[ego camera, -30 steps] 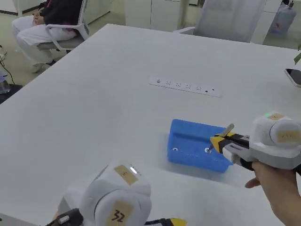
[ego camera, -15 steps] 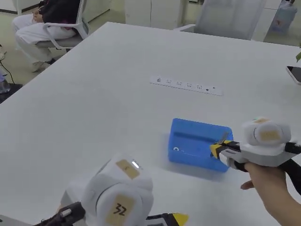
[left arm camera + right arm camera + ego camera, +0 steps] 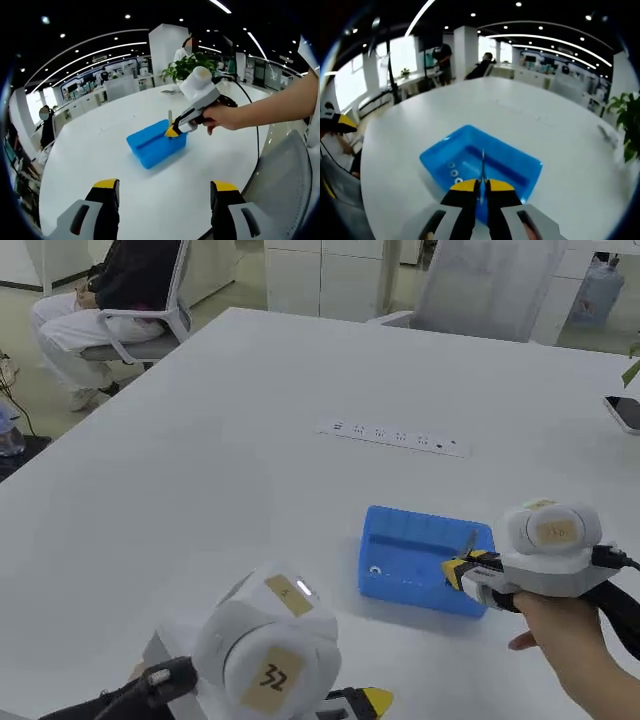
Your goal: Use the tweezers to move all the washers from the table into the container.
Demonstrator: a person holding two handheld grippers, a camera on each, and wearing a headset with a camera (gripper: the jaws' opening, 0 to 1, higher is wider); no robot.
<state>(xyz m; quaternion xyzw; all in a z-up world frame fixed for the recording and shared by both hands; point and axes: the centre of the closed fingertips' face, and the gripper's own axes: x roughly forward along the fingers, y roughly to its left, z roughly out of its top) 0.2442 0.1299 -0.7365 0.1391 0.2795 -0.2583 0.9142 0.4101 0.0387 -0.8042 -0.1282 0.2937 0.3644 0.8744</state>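
White table (image 3: 230, 440): right claw (image 3: 481, 186) grips tweezers (image 3: 482, 162) over blue container (image 3: 436, 155); left claw (image 3: 165, 185) gapes.

Bright, even overhead light; ceiling strip lights (image 3: 540, 36) in both gripper views. White tabletop (image 3: 200, 460) faintly glaring, soft shadow beside blue container (image 3: 415, 592). Strong fisheye bending at edges; far background soft.
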